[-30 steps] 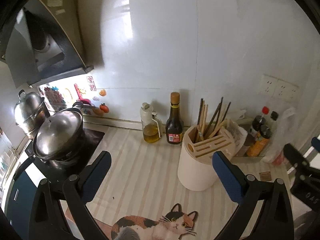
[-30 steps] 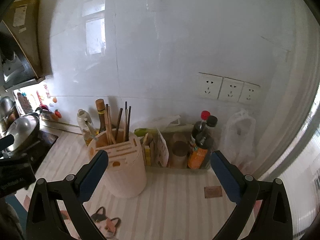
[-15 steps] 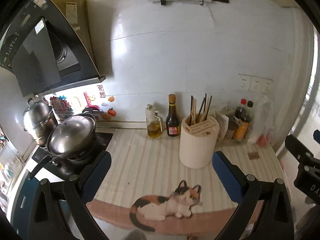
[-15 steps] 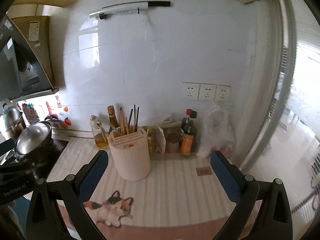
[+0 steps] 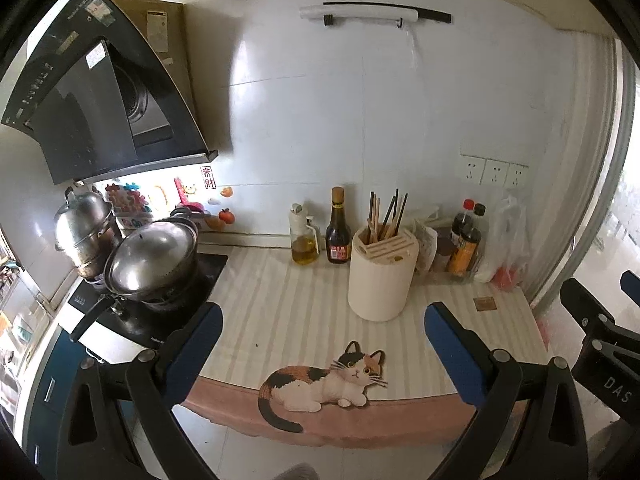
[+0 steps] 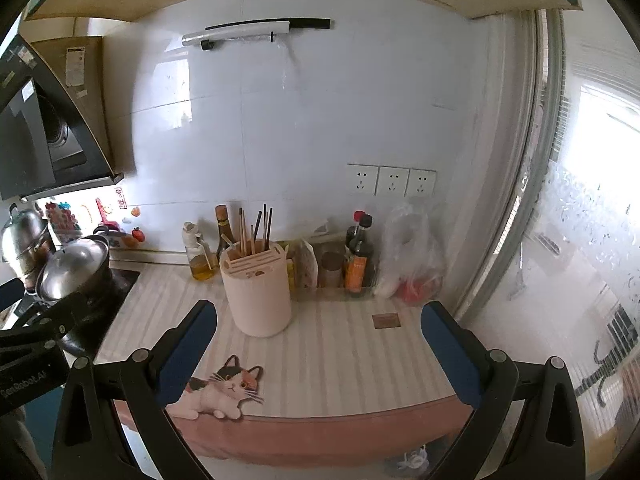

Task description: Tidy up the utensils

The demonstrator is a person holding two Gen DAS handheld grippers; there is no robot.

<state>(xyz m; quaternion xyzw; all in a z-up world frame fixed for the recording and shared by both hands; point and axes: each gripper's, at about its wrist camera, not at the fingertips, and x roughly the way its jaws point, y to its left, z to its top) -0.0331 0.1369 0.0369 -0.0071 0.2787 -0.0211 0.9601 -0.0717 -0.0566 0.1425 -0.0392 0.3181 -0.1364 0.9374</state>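
A cream round utensil holder stands on the striped counter, with several chopsticks upright in it. It also shows in the right wrist view with its chopsticks. My left gripper is open and empty, held off the counter's front edge. My right gripper is open and empty too, also back from the front edge. Both are well short of the holder.
A counter mat with a cat picture covers the worktop. An oil bottle and a dark sauce bottle stand left of the holder. More bottles and a plastic bag stand right. Pots sit on the stove.
Both grippers have pulled back and up from the counter, so the holder looks smaller and farther. Both stay open and empty.
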